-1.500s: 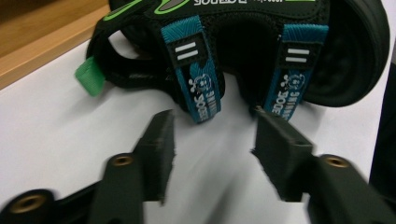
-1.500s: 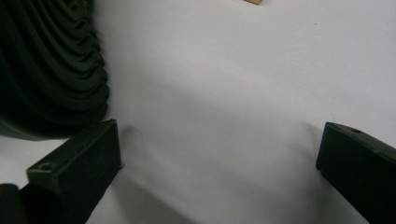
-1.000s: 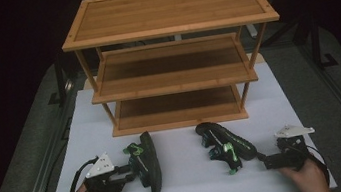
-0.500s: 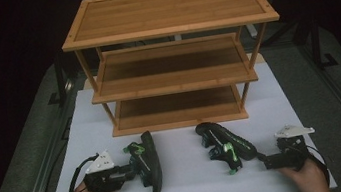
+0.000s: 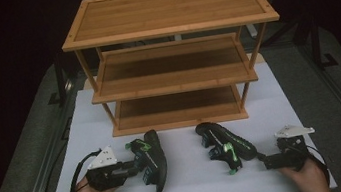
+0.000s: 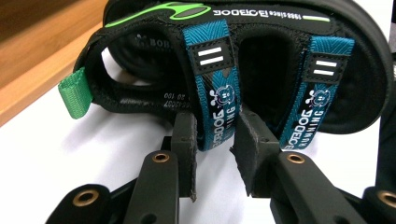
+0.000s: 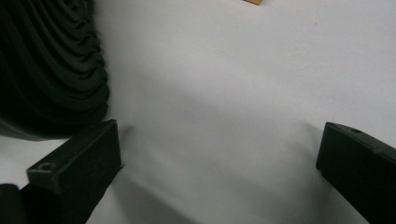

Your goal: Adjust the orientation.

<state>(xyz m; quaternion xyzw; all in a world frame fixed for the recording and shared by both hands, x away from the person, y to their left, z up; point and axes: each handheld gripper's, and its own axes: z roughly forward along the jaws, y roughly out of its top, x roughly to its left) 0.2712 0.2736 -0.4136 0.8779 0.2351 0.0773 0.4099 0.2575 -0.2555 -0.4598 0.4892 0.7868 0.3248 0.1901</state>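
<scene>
left gripper (image 6: 215, 140) clamped on blue strap (image 6: 212, 93) of left sandal (image 5: 152, 159), right gripper (image 7: 219, 154) apart beside right sandal (image 5: 225, 143)

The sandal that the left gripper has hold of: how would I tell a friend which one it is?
Start at the three-tier wooden rack on the white table; two black sandals lie before it. Yours is the left sandal, lying on its side. Unlike the right sandal, which lies untouched, it has the left gripper pinching one of its blue woven straps.
</scene>
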